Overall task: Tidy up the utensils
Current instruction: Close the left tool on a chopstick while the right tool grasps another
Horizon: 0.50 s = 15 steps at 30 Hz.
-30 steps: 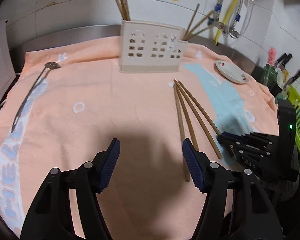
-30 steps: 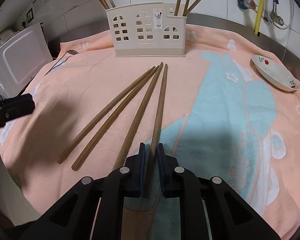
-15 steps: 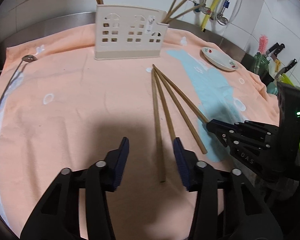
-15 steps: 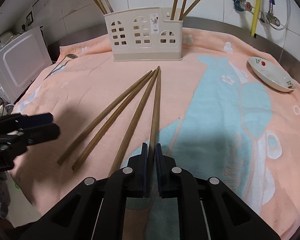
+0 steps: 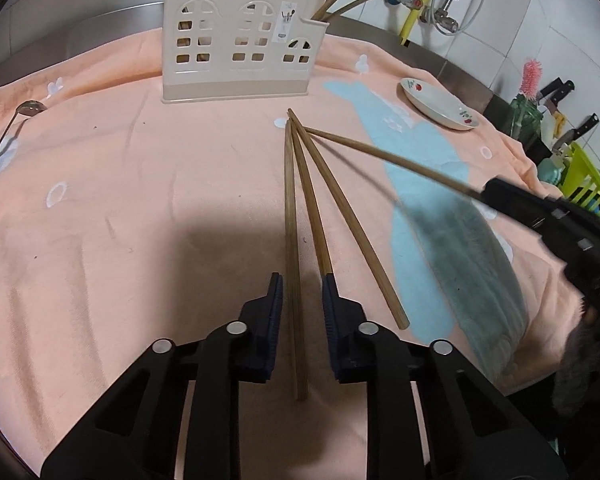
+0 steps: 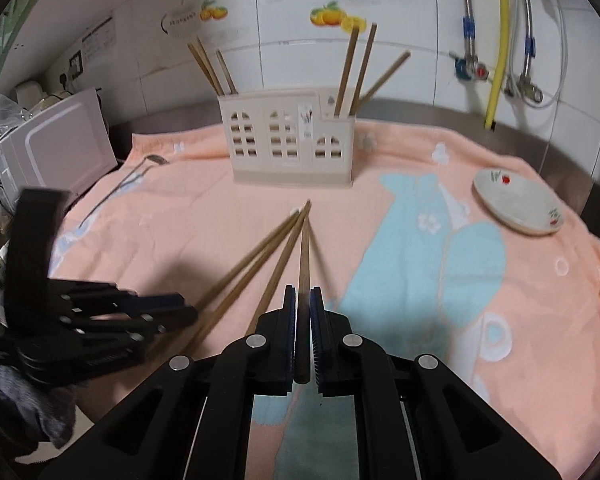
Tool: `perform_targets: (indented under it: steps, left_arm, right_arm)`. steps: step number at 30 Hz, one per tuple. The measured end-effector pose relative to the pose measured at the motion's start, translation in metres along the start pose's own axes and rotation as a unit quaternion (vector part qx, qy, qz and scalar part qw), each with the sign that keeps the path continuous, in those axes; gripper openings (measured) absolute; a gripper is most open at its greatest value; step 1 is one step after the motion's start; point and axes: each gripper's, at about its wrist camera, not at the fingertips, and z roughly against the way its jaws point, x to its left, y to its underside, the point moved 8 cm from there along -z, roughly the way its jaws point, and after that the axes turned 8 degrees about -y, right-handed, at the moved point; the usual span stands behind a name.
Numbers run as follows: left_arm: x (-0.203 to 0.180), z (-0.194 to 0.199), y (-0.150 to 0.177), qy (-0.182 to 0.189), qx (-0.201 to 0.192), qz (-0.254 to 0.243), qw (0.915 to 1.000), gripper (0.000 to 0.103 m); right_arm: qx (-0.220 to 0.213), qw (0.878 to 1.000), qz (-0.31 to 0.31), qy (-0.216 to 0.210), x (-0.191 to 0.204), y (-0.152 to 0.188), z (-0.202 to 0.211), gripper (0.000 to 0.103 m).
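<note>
Even indoor light, moderately bright. Soft dark shadows on towel [image 5: 100, 208] near both grippers. Strong fisheye bending, black corners. Right wrist view motion-blurred; left wrist view mostly sharp.

both wrist views toward the holder [image 5: 240, 44]

The left hand-held gripper [image 5: 302, 292] is a black plastic frame with two angular arms, each with triangular cut-outs and round silver screws, ending in dark blue ribbed pads [image 5: 275, 300]. The right hand-held gripper [image 6: 303, 300] has the same build and blue pads [image 6: 289, 320]. A grey knitted sleeve [image 6: 28, 408] shows behind the left one.
</note>
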Motion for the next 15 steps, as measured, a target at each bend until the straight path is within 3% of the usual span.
perform_targets:
  steps: [15]
  left_arm:
    - [0.004, -0.010, 0.001, -0.023, 0.008, 0.005, 0.9997, 0.006]
  right_arm:
    - [-0.018, 1.000, 0.015, 0.001, 0.001, -0.019, 0.013, 0.007]
